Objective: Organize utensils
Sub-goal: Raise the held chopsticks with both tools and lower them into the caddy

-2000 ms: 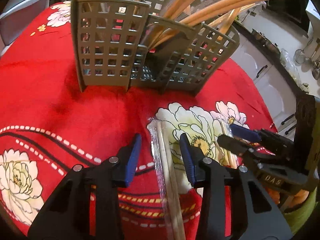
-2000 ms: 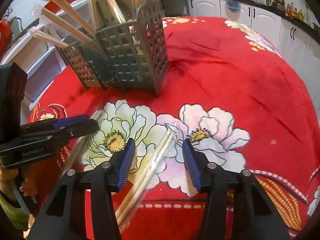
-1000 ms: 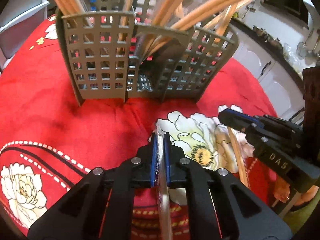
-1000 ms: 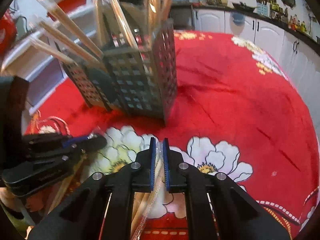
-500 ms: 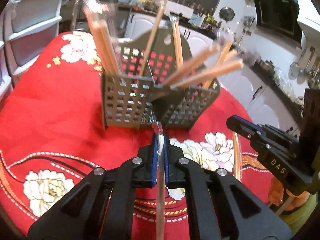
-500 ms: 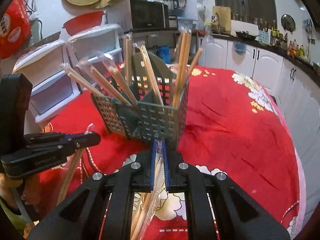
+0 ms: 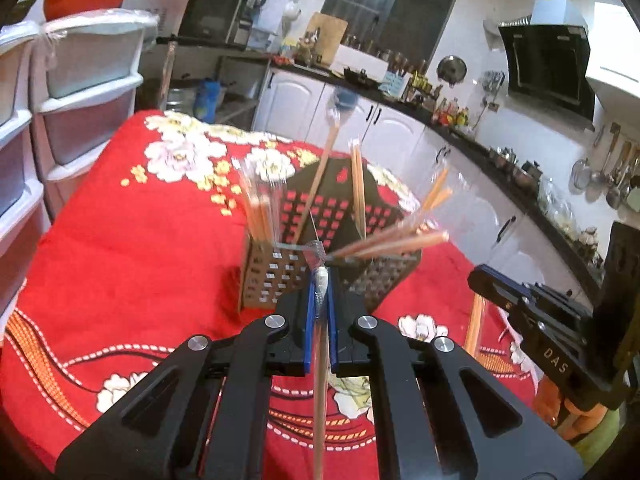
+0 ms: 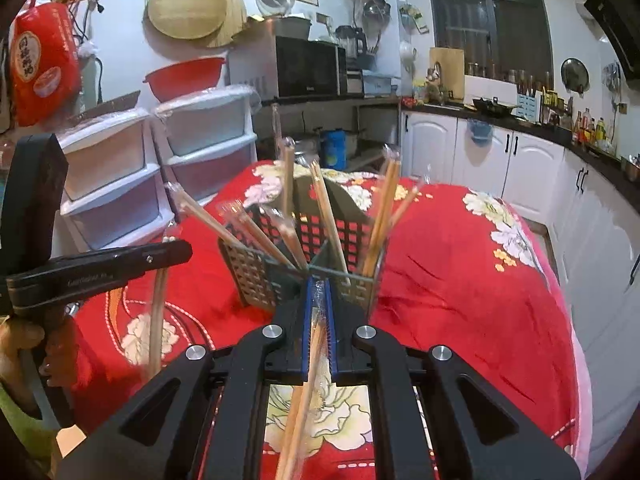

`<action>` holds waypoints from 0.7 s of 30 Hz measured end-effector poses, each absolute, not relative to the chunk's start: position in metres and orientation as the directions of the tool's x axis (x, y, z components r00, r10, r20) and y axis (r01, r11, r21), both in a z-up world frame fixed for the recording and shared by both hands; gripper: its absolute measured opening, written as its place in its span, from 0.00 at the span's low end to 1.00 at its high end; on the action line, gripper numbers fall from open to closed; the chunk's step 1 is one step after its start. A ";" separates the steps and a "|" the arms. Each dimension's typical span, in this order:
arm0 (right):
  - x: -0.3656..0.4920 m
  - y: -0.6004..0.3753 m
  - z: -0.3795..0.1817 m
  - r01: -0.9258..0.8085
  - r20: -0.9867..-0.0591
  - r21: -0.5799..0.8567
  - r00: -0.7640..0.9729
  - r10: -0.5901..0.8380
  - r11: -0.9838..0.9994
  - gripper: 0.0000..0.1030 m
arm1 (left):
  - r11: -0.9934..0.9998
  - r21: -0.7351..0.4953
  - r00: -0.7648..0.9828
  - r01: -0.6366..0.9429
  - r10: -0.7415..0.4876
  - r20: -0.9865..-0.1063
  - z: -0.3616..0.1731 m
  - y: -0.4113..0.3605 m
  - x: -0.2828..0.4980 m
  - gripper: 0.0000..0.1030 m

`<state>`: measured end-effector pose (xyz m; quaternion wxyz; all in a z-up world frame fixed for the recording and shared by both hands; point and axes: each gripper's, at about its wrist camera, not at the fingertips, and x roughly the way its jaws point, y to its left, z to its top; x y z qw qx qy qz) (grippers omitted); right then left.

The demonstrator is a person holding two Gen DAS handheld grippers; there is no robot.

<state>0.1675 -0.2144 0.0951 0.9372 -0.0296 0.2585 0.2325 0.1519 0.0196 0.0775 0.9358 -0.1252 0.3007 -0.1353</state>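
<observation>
Okay, big red floral cloth over the bench [image 7: 132, 240], filling the lower half of both views. Grey lattice utensil caddy [image 7: 276, 276] at frame centre on top of it, already bristling with plastic-wrapped chopstick pairs leaning out at all angles, a few fanned far toward the right of the left-wrist view.

Left gripper [image 7: 319, 312] at bottom centre of its own view, fingers pressed together on one wrapped chopstick pair [image 7: 320, 392], crinkled wrapper end poking out just past the tips, stick trailing down out of the bottom edge. Right gripper [image 8: 319, 320] same story in its view: fingers pinching another wrapped pair [image 8: 300, 412] that hangs down and slightly left toward the bottom edge. Both pairs up off the cloth, just in front of the caddy, not in it yet.

Worries from here, just guesses:
- Slick wrapper plus a grip near one end, so easy for a stick to pivot or slide out mid-carry.
- Long dangling tails likely to snag the caddy rim or knock the leaning sticks already inside.
- Light caddy, so a sideways bump could tip it.
- Two grippers close together heading for the same opening, so a clash looks possible.
</observation>
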 end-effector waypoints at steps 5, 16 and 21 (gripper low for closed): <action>0.158 -0.209 0.114 -0.465 -0.454 0.053 0.777 0.436 0.884 0.05 | 0.931 -0.317 0.809 0.181 -0.324 -0.491 0.098 0.025 0.149 0.01; 0.149 -0.210 0.150 -0.478 -0.362 0.055 0.809 0.464 0.877 0.05 | 0.932 -0.309 0.856 0.190 -0.311 -0.413 0.135 0.031 0.148 0.01; 0.148 -0.209 0.163 -0.483 -0.332 0.043 0.818 0.469 0.874 0.05 | 0.929 -0.319 0.874 0.188 -0.307 -0.377 0.148 0.033 0.152 0.01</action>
